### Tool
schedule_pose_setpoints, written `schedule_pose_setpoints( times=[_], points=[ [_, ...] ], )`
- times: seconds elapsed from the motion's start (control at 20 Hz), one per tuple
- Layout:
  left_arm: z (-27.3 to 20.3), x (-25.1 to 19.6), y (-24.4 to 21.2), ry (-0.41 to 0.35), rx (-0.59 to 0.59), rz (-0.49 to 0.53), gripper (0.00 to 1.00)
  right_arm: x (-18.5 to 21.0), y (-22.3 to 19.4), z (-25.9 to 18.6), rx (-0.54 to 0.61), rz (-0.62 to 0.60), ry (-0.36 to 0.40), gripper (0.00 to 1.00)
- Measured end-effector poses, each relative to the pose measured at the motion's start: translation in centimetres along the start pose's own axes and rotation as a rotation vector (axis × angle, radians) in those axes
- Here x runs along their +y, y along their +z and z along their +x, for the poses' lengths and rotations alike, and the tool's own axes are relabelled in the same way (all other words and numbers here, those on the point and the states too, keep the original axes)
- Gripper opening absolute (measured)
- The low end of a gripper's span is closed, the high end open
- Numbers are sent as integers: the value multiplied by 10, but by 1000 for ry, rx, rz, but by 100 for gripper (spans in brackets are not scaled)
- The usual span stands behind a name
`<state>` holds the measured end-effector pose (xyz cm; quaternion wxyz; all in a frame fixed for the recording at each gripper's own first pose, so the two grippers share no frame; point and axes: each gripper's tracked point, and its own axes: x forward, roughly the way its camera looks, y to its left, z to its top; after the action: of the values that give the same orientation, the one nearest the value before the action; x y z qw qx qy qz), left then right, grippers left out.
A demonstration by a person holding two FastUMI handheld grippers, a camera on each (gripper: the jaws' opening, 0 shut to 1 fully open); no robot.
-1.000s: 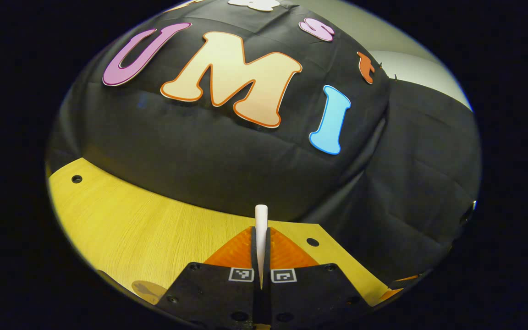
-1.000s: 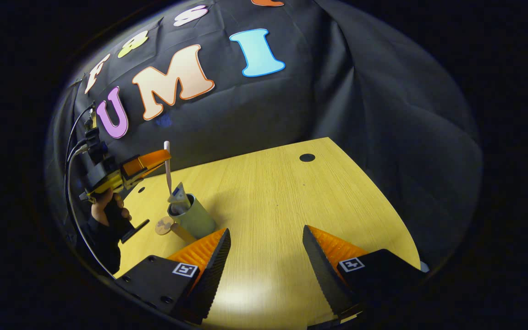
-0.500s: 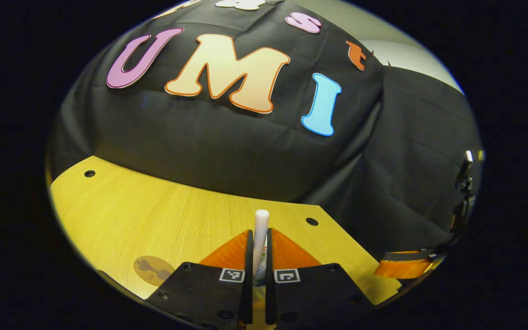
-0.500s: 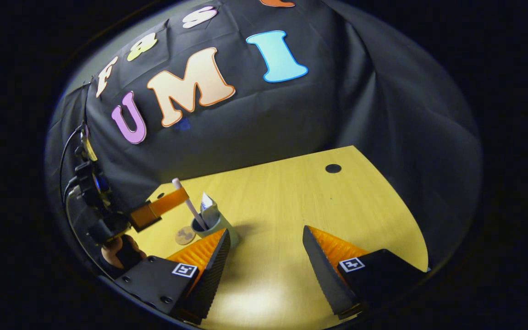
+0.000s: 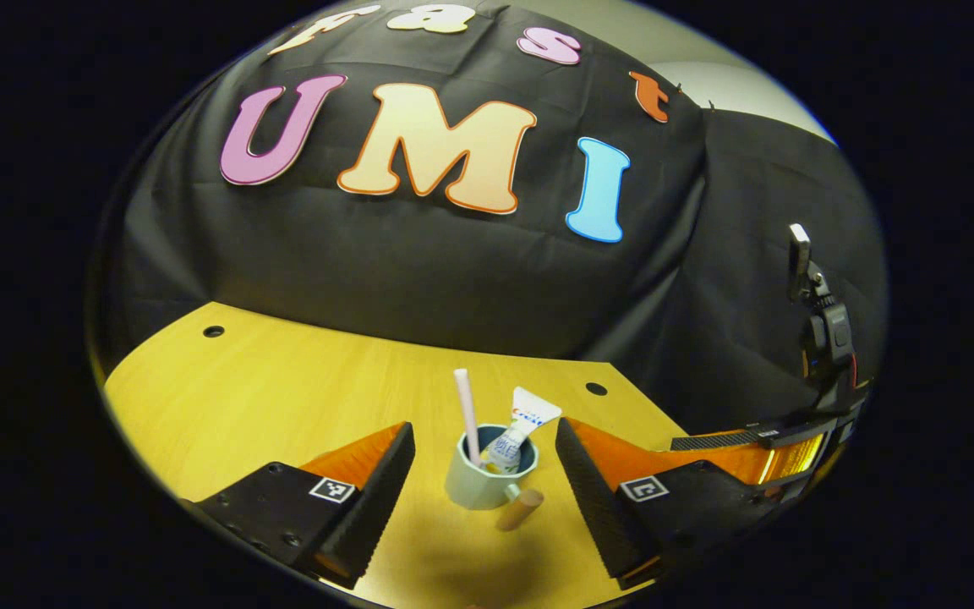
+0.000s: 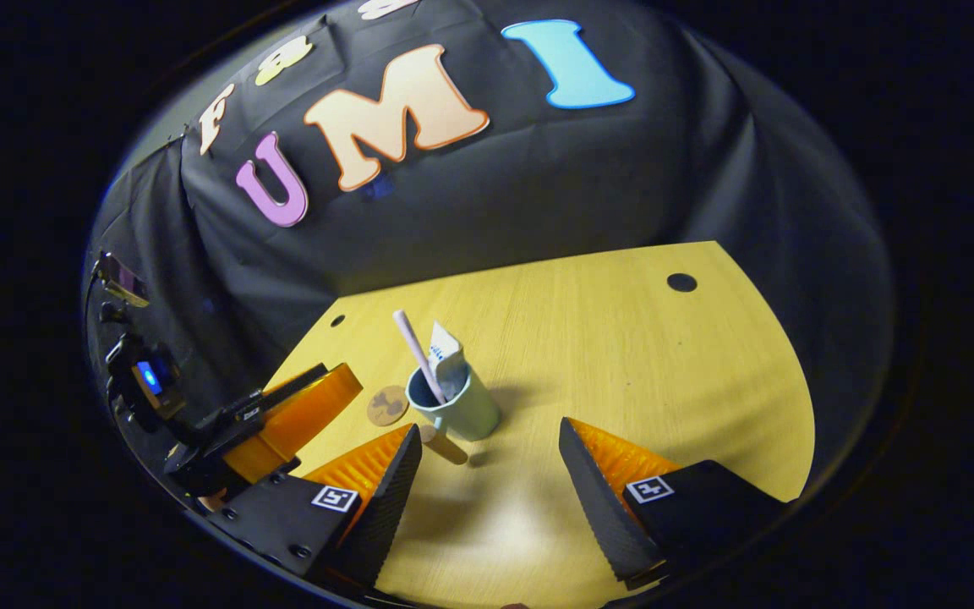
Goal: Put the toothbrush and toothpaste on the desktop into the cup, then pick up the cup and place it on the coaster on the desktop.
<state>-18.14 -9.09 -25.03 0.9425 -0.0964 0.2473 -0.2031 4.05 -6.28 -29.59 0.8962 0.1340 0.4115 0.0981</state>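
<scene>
A pale green cup (image 5: 477, 485) with a wooden handle (image 5: 519, 510) stands on the wooden table (image 5: 284, 397). A pink toothbrush (image 5: 467, 414) and a white toothpaste tube (image 5: 522, 425) lean upright inside it. My left gripper (image 5: 484, 431) is open, its fingers on either side of the cup and apart from it. In the right gripper view the cup (image 6: 463, 408) holds the toothbrush (image 6: 413, 342) and toothpaste (image 6: 446, 355). The round brown coaster (image 6: 386, 406) lies just left of the cup. My right gripper (image 6: 489, 430) is open, just short of the cup.
The right gripper (image 5: 749, 441) shows at the right edge of the left gripper view. The left gripper (image 6: 297, 410) shows beside the coaster in the right gripper view. Bare table (image 6: 639, 355) stretches to the right of the cup, with a cable hole (image 6: 681, 282).
My left gripper has let go of the toothbrush, opened and drawn back; the toothbrush now stands in the cup. My right gripper has moved closer to the cup.
</scene>
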Motion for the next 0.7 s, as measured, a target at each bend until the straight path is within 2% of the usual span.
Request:
schedule_pose_setpoints(
  times=[0.25,0.45,0.7],
  points=[
    [-38,60,-1,67,27,73,95,34,-14,22,205,-42,-10,99],
    [-63,104,1,110,22,43,95,41,-28,44,331,-53,-65,98],
    [-89,153,-3,171,22,22,95,41,-39,80,436,-103,-133,98]
  ],
)
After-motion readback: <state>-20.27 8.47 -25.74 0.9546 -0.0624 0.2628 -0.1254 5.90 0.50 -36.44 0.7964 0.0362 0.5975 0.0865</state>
